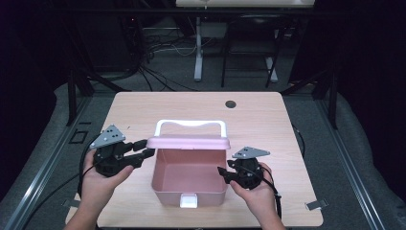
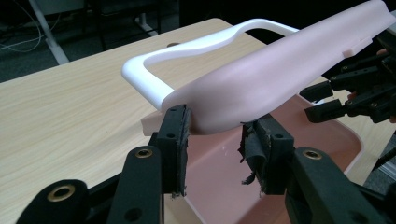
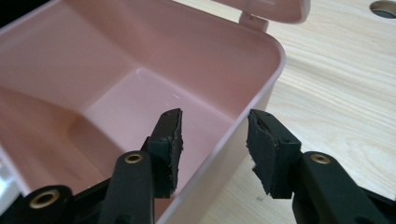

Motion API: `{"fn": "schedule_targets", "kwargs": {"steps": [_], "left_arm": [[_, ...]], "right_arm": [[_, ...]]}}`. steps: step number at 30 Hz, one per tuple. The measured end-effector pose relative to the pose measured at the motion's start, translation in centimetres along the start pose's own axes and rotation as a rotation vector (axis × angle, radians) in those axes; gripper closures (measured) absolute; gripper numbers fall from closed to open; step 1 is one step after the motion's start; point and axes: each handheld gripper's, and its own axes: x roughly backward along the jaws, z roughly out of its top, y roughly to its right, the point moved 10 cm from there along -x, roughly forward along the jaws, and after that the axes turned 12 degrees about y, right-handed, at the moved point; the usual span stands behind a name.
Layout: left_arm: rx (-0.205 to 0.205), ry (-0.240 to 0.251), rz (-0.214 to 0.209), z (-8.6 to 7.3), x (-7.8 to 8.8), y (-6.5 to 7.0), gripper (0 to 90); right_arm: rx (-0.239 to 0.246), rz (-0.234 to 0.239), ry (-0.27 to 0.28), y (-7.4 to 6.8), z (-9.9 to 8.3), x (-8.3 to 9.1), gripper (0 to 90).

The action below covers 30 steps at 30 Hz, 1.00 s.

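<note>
One pink box [image 1: 189, 184] sat open near the front edge of the counter [image 1: 268, 120], its one lid [image 1: 188, 142] raised with a single white handle [image 1: 190, 123] and one white latch [image 1: 188, 201]. The left claw [image 1: 146, 149] straddled the lid's corner, jaws parted. The right claw [image 1: 221, 171] straddled the box's side wall without pinching.

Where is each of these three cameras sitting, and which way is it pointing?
High view: above the person's side, looking forward and down on the table; both hands show.
Left gripper view: rides the left gripper, looking along its jaws at the raised lid.
Right gripper view: rides the right gripper, its jaws astride the pink box wall.
All share that open box.
</note>
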Motion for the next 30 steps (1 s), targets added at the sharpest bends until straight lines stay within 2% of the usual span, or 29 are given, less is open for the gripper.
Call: {"fn": "schedule_targets", "kwargs": {"steps": [8,30], "left_arm": [[0.006,0.006,0.007,0.6,-0.3,-0.4,62.8],[0.006,0.022,0.029,2.3,-1.9,-2.0,66.0]], "right_arm": [[0.001,0.001,-0.046,0.1,-0.7,-0.3,58.7],[0.005,0.01,-0.045,0.1,-0.7,-0.3,58.9]]}}
